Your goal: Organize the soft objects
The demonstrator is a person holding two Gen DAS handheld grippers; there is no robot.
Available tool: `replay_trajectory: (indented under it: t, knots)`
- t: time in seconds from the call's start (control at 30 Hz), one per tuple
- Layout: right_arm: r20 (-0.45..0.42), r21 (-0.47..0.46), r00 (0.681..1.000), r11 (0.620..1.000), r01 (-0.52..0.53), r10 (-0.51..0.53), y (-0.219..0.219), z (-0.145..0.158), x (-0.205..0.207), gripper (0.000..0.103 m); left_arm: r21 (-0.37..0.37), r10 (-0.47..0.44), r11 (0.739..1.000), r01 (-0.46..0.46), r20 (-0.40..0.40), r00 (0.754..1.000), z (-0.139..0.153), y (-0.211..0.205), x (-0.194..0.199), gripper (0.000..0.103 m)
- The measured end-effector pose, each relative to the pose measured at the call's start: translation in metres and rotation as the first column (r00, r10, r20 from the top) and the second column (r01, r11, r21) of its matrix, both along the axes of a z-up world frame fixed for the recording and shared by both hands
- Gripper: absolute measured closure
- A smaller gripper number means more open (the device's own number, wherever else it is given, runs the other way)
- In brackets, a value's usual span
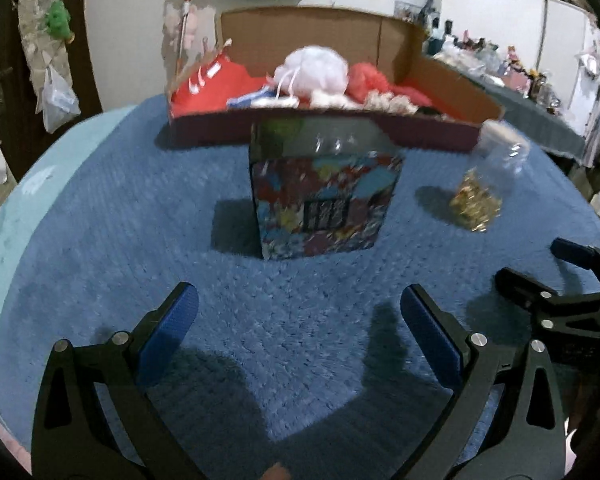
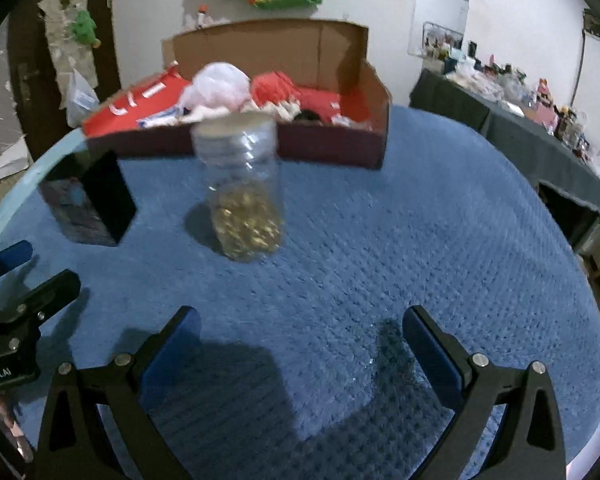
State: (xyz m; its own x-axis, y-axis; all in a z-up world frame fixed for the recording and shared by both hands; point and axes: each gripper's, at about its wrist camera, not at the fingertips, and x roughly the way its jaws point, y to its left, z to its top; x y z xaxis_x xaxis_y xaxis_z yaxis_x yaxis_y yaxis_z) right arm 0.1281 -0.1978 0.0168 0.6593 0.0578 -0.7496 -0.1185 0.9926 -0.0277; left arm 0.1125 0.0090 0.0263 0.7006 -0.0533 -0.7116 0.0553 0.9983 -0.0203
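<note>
In the left wrist view the left gripper fills the bottom of the frame with its jaws spread wide and nothing between them, only the blue blanket below. The right gripper sits the same way at the bottom of the right wrist view, jaws wide apart and empty.

The soft things lie in a cardboard box at the upper middle of the left view, well beyond the fingertips. The box is shallow, with a dark red outer wall, a red lining and a tall brown flap standing at the back. Inside, a white fluffy bundle sits near the middle, with a red fuzzy lump just to its right and some cream, knobbly pieces along the front wall. In the right view the same box is at the upper middle, the white bundle left of centre.

Between the left gripper and the box stands a square carton, upright, printed with a busy multicoloured pattern. To its right stands a clear plastic jar with ribbed shoulders, its lower part filled with small gold pieces. In the right view this jar stands straight ahead of the open jaws, apart from them, with the carton at the left edge.

The blanket is thick and nubby, woven in small bumps.
</note>
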Motion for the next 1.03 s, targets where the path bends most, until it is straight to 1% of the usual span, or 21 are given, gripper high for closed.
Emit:
replay_trajectory:
  t: [0.1, 0.17, 0.2, 0.23, 0.3, 0.43, 1.03]
  knots:
    - [-0.030, 0.019, 1.000, 1.000, 0.007, -0.006, -0.003, -0.005, 0.005, 0.000, -0.018, 0.021, 1.000, -0.022, -0.060, 0.998, -0.009, 0.003, 0.009, 0.000]
    - [-0.033, 0.014, 0.999, 1.000, 0.012, -0.012, -0.002, -0.006, 0.005, 0.000, -0.023, 0.028, 0.999, -0.030, -0.071, 0.997, -0.010, 0.004, 0.011, 0.000]
    - [-0.032, 0.004, 0.999, 1.000, 0.013, -0.013, -0.001, -0.006, 0.004, 0.000, -0.013, 0.031, 0.999, -0.032, -0.075, 0.997, -0.011, 0.002, 0.012, 0.000]
    - [-0.030, -0.002, 0.999, 1.000, 0.015, -0.015, 0.000, -0.006, 0.004, 0.000, 0.013, 0.035, 0.999, -0.034, -0.080, 0.996, -0.013, -0.001, 0.013, 0.000]
    - [-0.030, 0.002, 0.999, 1.000, 0.019, -0.019, 0.000, -0.007, 0.003, 0.000, 0.035, 0.038, 0.999, -0.035, -0.079, 0.996, -0.013, -0.005, 0.014, 0.000]
    - [-0.034, 0.018, 0.999, 1.000, 0.023, -0.022, -0.001, -0.006, 0.006, 0.000, 0.018, 0.035, 0.999, -0.034, -0.077, 0.996, -0.013, -0.003, 0.013, 0.000]
    - [-0.034, 0.016, 0.999, 0.999, 0.027, -0.027, 0.000, -0.006, 0.007, 0.000, 0.013, 0.029, 1.000, -0.029, -0.070, 0.997, -0.012, -0.002, 0.011, 0.000]
